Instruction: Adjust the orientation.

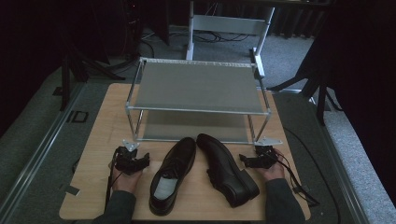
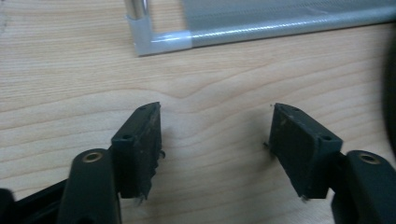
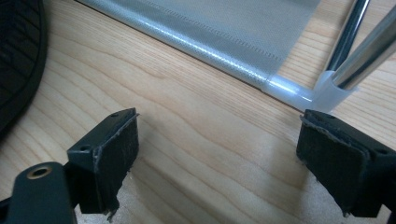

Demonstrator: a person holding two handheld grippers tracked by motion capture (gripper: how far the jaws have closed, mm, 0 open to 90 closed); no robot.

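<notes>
In the high view, two black leather dress shoes lie on the wooden table [image 1: 98,140] between the two grippers. The left shoe [image 1: 172,173] sits upright, its opening showing a pale insole, its toe pointing toward the rack. The right shoe [image 1: 227,169] lies tipped onto its side, toe end near the other shoe's toe, heel toward the person. The left gripper [image 1: 134,161] rests on the table just beside the left shoe, apart from it; the right gripper [image 1: 254,161] rests just beside the right shoe's upper edge. Both hands lie low on the tabletop, forearms in dark sleeves coming in from the bottom edge. Behind the shoes stands a two-tier shoe rack [image 1: 196,86] with shiny metal tubes, pale plastic corner joints and flat grey fabric shelves.

In the left gripper view, the two black jaws stand wide apart with nothing between them, only the pale wood grain of the table beneath. Their pads [image 2: 148,140] look worn and frayed at the edges. The rack's lower corner joint and fabric shelf edge lie ahead, and a dark sliver of the left shoe shows at the right edge.

In the right gripper view, the jaws are likewise spread and empty over bare wood. The right shoe's ribbed black sole curves in at the left edge, well clear of the jaws. The rack's woven grey shelf and chrome posts lie ahead.
</notes>
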